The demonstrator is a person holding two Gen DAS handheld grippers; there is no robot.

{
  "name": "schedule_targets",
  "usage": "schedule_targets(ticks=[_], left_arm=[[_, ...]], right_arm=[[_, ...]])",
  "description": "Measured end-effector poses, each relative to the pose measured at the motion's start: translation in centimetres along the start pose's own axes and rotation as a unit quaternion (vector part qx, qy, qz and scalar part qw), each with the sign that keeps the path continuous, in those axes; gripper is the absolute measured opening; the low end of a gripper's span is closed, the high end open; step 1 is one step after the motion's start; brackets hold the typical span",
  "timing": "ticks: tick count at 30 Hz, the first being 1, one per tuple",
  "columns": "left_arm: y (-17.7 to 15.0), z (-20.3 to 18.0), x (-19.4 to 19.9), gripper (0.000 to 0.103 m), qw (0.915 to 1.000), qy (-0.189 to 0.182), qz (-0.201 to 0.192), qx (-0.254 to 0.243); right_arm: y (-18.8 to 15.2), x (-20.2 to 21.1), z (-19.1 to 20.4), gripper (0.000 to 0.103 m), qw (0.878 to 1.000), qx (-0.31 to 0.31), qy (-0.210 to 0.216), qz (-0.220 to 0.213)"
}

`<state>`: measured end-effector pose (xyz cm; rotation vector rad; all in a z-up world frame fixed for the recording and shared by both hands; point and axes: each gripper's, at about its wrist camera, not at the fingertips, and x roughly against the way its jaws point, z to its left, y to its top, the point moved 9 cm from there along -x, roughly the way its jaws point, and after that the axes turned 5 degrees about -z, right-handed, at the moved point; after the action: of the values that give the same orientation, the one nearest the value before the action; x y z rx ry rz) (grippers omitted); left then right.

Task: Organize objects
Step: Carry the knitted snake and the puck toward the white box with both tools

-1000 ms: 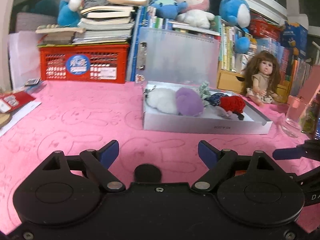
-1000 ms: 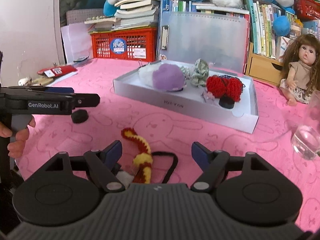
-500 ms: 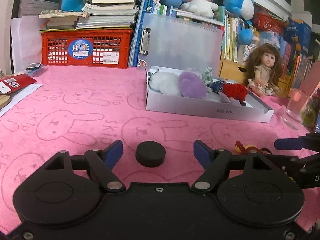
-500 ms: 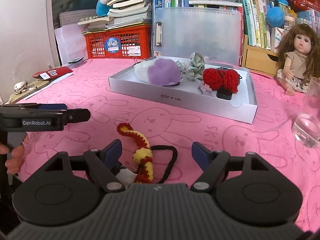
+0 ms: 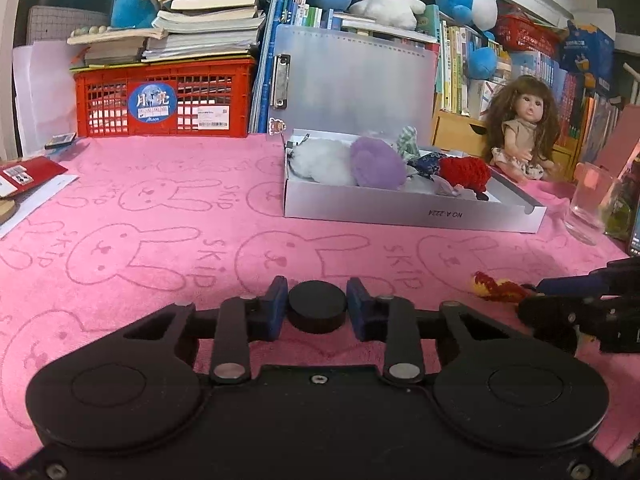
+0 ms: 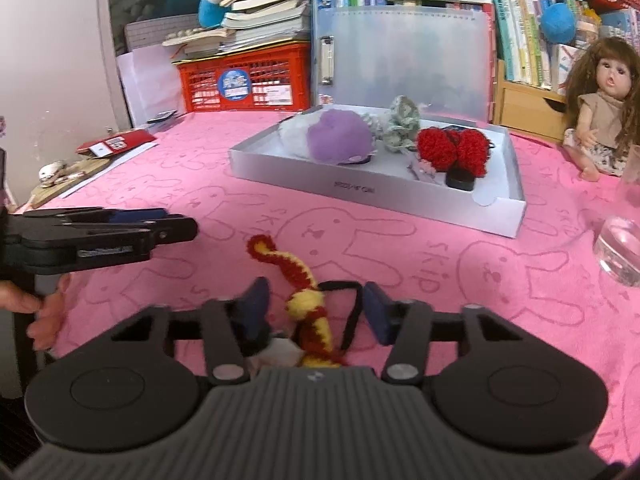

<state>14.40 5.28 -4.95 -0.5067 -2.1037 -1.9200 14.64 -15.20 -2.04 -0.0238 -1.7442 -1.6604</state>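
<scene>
So over on the left, the left gripper (image 5: 317, 307) has its jaws squeezed in on a little black puck (image 5: 317, 306), blue pads touching it on both sides. They've just closed down on it, and it's sitting on the pink bunny-print cloth that covers the desk (image 5: 140, 208).

Moving right, the red and yellow yarn hair tie (image 6: 305, 296) with its black elastic loop lies on the cloth. The right gripper (image 6: 313, 310) is around it, jaws narrowed partway and just been closing, but the pads aren't touching the yarn yet, there's a gap on each side.

Further back and to the right is the shallow white box (image 6: 372, 190), already holding a white pom-pom, a purple one (image 6: 338, 140), a greenish scrunchie, a red knitted bow (image 6: 454, 148) and another black puck. A doll (image 6: 600, 104) sits behind the box's right end, and a clear glass (image 6: 620, 240) stands at the far right edge.
</scene>
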Motion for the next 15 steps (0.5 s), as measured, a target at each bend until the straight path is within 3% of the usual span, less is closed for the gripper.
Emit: schedule_targets(ticks=[1, 2, 15], left_arm=[[0.0, -0.1, 0.1, 0.03, 1.0, 0.0, -0.002, -0.002], [0.1, -0.2, 0.2, 0.03, 1.0, -0.001, -0.004, -0.003], [1.1, -1.0, 0.7, 0.03, 0.9996, -0.025, -0.008, 0.012]], right_arm=[[0.1, 0.1, 0.3, 0.03, 1.0, 0.0, 0.004, 0.001], [0.2, 0.1, 0.4, 0.025, 1.0, 0.002, 0.005, 0.003], [2.0, 1.0, -0.9, 0.024, 0.999, 0.0, -0.031, -0.026]])
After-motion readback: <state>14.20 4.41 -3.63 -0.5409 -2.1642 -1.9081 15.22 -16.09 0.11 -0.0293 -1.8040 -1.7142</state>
